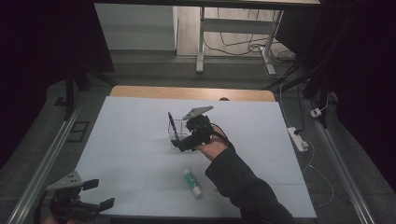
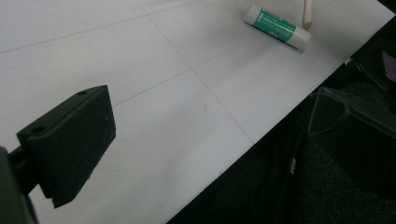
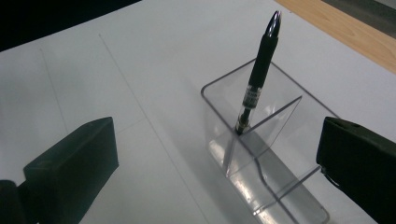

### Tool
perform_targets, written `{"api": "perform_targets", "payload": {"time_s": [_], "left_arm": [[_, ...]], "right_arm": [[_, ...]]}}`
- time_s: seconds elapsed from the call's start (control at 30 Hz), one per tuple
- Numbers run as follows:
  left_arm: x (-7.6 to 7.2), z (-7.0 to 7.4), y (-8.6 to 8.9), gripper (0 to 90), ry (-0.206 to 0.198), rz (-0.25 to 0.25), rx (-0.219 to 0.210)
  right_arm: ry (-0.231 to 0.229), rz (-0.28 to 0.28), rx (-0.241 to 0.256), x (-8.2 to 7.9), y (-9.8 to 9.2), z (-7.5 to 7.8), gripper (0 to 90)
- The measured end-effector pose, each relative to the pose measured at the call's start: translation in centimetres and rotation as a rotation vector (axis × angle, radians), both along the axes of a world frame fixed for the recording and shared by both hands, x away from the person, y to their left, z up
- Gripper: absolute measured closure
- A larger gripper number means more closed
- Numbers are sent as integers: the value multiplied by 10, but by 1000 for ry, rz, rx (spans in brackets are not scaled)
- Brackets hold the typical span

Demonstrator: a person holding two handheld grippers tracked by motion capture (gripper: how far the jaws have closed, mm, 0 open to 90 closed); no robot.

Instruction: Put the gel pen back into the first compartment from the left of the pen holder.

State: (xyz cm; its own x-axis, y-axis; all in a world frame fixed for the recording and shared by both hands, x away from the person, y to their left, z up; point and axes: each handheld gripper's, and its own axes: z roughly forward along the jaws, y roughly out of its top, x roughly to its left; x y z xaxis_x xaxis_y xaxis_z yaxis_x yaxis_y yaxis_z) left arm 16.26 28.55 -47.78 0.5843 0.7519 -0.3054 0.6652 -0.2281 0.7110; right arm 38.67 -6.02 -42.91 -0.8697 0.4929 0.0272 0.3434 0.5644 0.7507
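Pen [image 3: 258, 77] and clear organizer [image 3: 261, 154] sit before my right hand-held gripper [image 3: 217, 172], out in the middle of the bench [image 1: 140, 140]. The black pen stands tilted in the organizer's far compartment, its lower end down against the clear divider wall and its upper end leaning away above the rim. The nearer compartments hold nothing that I can see. My right jaws stand wide apart with nothing between them: one pad is off to the left over the white sheet, the other at the right edge, close to the organizer's long side. In the high view this hand-held gripper [image 1: 183, 142] hovers just beside the organizer [image 1: 180, 133], with my dark sleeve [image 1: 238, 182] reaching in from below.

My left hand-held gripper [image 1: 102, 193] hangs at the near left corner of the bench, jaws spread and holding nothing, well apart from the organizer. A glue stick [image 1: 192, 182] with a green label lies on its side on the sheet near my right forearm.
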Motion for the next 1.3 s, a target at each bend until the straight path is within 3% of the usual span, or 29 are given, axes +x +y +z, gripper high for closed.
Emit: {"api": "perform_targets", "payload": {"time_s": [0.4, 0.83, 1.3], "left_arm": [[0, 0, 0, 10, 2, 1, 0], [0, 0, 0, 10, 0, 1, 3], [0, 0, -1, 10, 0, 2, 4]], "right_arm": [[1, 29, -49, -20, -11, -10, 0], [45, 51, -68, -38, -22, -15, 0], [79, 37, -102, -57, -52, -20, 0]]}}
